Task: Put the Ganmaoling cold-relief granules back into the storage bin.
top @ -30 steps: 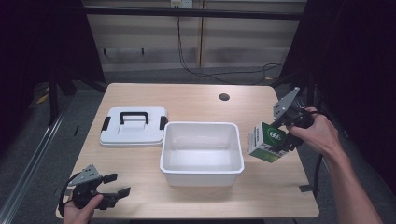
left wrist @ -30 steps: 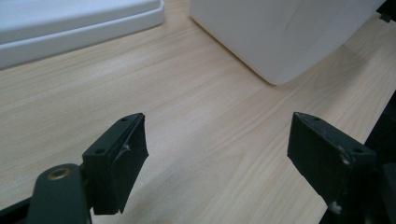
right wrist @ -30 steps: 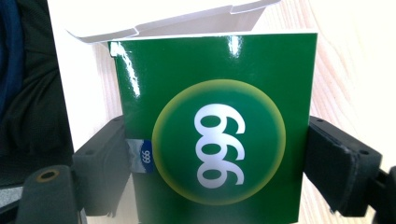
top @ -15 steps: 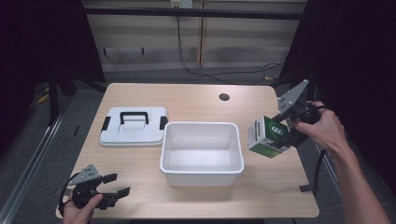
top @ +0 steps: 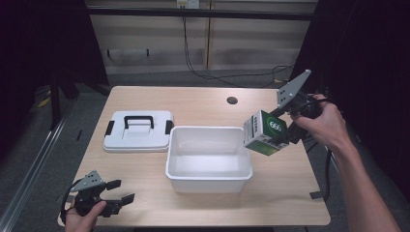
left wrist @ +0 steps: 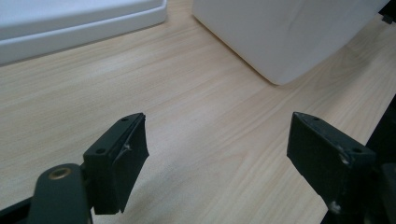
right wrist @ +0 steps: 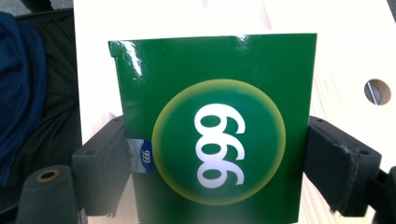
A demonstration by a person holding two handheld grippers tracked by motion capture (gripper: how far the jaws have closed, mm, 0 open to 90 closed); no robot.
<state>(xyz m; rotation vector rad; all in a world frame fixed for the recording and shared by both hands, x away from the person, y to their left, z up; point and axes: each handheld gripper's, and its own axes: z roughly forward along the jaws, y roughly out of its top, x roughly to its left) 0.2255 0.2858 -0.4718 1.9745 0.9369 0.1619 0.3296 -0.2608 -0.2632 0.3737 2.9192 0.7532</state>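
Observation:
My right gripper [top: 275,130] is shut on a green and white box [top: 263,131] with a "999" label, held in the air by the right rim of the white tub [top: 209,171]. In the right gripper view the green box [right wrist: 215,130] sits clamped between both black jaws. My left gripper [top: 121,192] rests low at the table's front left corner, open, with nothing between its fingers [left wrist: 116,163]. Bare wood lies between them, with the tub's corner [left wrist: 280,37] ahead.
A white lid with a black handle [top: 139,129] lies flat left of the tub. A round cable hole [top: 232,100] is at the table's back right. Cables hang behind the table.
My right gripper has lifted the box and carried it left toward the tub's right rim. The left gripper has stayed put.

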